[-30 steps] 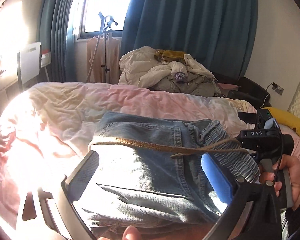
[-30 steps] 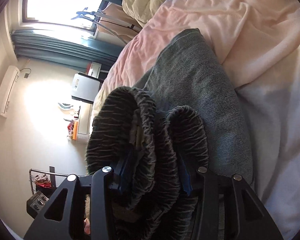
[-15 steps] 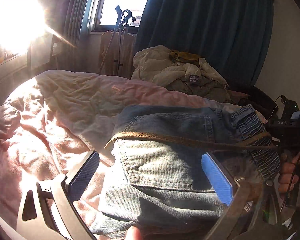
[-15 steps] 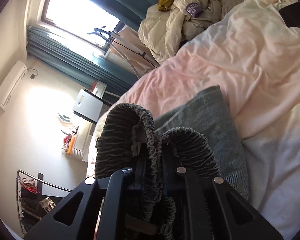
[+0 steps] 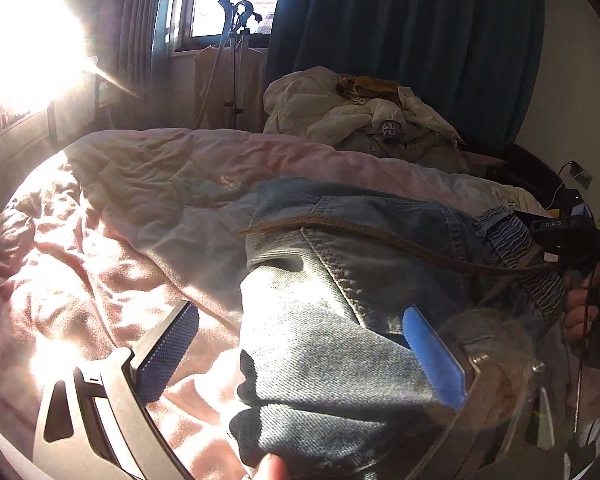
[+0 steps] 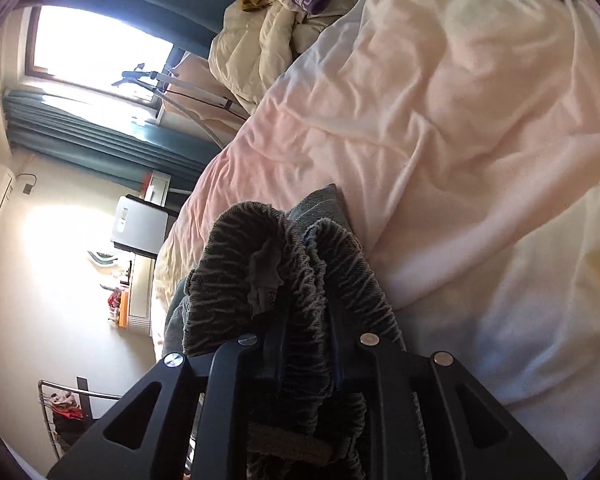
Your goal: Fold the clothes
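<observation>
Blue jeans (image 5: 340, 300) hang folded over a pink duvet (image 5: 140, 208), a brown cord across them. My left gripper (image 5: 300, 312) is open wide; the denim fold droops between its blue pads (image 5: 432, 360) and leans on the right one. A fingertip (image 5: 272, 468) shows at the bottom edge. At the right, a hand holds my right gripper (image 5: 572, 240) by the jeans' elastic waistband (image 5: 516, 240). In the right wrist view the gathered waistband (image 6: 300, 272) is bunched between the right gripper (image 6: 306, 336) fingers, which hide under the cloth. Its jaws are opening slightly with the band still pinched.
A heap of pale clothes (image 5: 360, 120) lies at the bed's far end, before dark blue curtains (image 5: 400, 40). A garment steamer stand (image 5: 236, 40) is at the window. Glare floods the left of the left wrist view. White sheet (image 6: 480, 200) spreads right of the jeans.
The jeans have shifted rightward in the left wrist view and bare duvet now lies by the left pad. The right gripper narrowed onto the waistband and drew it back across the bed.
</observation>
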Demonstrator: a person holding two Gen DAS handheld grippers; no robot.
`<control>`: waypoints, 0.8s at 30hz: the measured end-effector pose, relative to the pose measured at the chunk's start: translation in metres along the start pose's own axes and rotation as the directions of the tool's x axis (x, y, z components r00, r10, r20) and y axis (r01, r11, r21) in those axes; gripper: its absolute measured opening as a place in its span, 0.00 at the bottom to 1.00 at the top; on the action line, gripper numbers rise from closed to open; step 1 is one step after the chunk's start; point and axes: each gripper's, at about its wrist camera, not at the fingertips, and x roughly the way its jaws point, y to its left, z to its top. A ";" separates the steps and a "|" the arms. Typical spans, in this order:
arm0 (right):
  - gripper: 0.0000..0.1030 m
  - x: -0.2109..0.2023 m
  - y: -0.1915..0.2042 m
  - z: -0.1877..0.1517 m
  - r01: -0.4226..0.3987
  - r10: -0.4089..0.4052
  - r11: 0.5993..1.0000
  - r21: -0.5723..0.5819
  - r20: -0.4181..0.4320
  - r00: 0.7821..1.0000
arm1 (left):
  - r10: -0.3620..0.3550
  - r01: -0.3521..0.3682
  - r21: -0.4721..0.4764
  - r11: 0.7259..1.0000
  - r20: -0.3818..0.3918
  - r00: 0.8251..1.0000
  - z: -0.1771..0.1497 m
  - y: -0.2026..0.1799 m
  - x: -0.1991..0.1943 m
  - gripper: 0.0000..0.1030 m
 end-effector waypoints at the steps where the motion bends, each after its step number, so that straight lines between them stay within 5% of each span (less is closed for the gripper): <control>1: 0.21 -0.005 0.003 -0.001 0.019 -0.019 1.000 -0.017 0.013 1.000 | -0.006 0.006 -0.003 1.000 0.000 1.000 0.000 0.001 -0.001 1.00; 5: 0.39 -0.037 0.015 -0.010 0.119 -0.109 0.989 -0.087 0.113 0.988 | -0.031 0.031 -0.035 0.999 0.005 1.000 0.000 0.004 -0.007 1.00; 12: 0.68 -0.081 0.020 -0.065 0.051 -0.039 0.996 -0.074 0.150 0.988 | -0.094 0.093 -0.127 0.988 -0.006 0.996 -0.004 0.013 -0.022 1.00; 15: 0.71 -0.079 0.034 -0.089 0.050 -0.032 0.991 -0.126 0.145 0.989 | -0.111 0.107 -0.164 0.981 -0.017 0.994 -0.007 0.019 -0.026 1.00; 19: 0.72 -0.069 0.048 -0.105 0.212 -0.173 0.954 -0.212 0.187 0.967 | -0.159 0.139 -0.242 0.960 -0.066 0.985 -0.014 0.028 -0.020 1.00; 24: 0.73 -0.054 0.021 -0.108 0.254 -0.233 0.954 -0.158 0.141 0.962 | -0.155 0.111 -0.301 0.947 -0.127 0.980 -0.021 0.040 -0.002 1.00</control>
